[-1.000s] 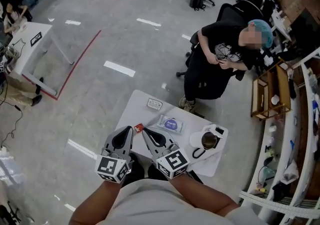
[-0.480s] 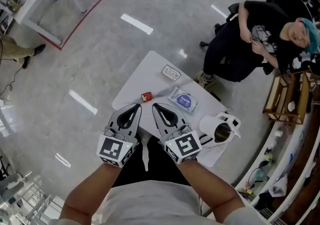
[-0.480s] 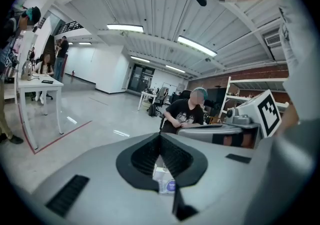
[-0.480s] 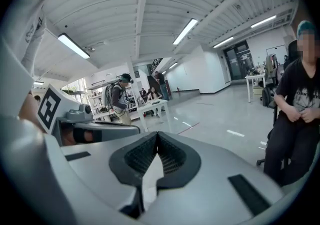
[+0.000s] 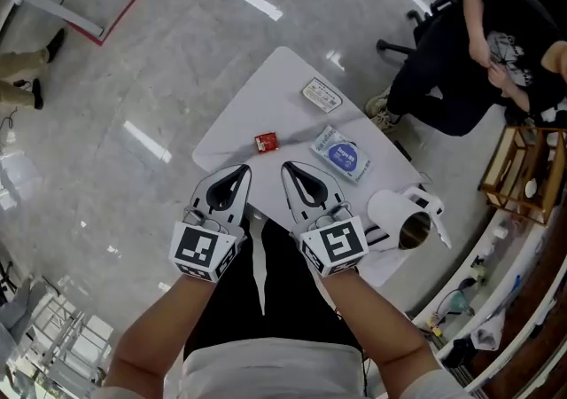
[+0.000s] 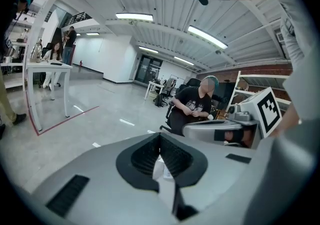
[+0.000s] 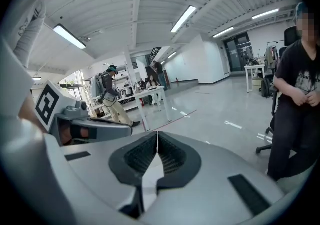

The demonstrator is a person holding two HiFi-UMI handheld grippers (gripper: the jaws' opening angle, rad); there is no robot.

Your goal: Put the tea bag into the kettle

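Red tea bag (image 5: pixel 266 141) lies untouched on the white tabletop (image 5: pixel 275 87), apart from the open-mouthed kettle (image 5: pixel 403 222). Left claw (image 5: pixel 239 174) and right claw (image 5: pixel 291 168), both closed and empty, hover near it, probably ready to reach.

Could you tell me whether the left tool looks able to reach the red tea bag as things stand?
Probably yes: the tea bag lies alone on the white table just ahead of the left tool, nothing between them; its shut jaws must open first.
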